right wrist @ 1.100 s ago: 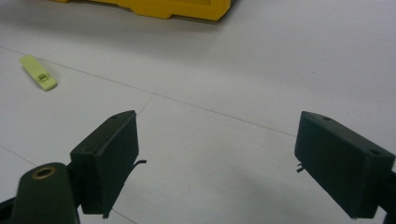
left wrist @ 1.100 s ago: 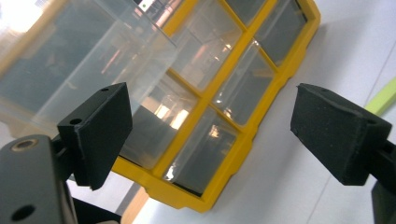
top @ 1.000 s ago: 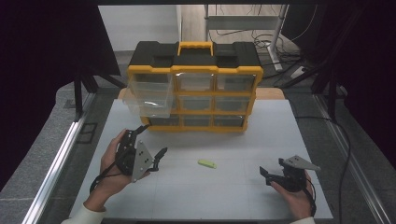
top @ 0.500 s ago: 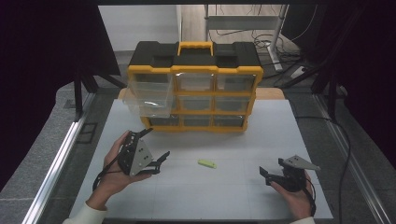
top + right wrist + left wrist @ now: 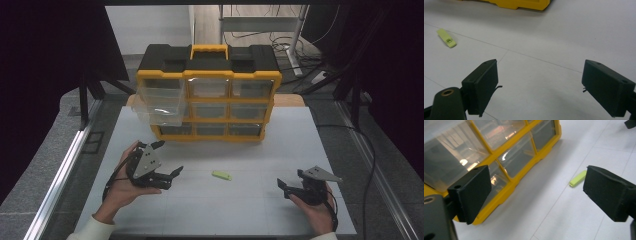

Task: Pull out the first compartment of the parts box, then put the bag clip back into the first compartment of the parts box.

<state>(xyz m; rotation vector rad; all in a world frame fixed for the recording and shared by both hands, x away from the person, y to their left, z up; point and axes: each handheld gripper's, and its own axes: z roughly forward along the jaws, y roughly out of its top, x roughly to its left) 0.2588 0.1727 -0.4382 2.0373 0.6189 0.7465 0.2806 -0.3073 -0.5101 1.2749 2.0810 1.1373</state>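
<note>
Spanning dark surroundings, white table [image 5: 240, 210]

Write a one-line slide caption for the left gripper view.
Open left gripper above the white table, between a yellow drawer cabinet and a small green piece.

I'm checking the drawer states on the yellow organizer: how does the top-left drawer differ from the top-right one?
The top-left drawer is pulled out toward the table's front, overhanging the rows below; the top-right drawer sits flush in the yellow organizer. The pulled-out drawer shows its clear side walls; the shut one shows its front face alone. Both are clear plastic, in the same top row.
</note>
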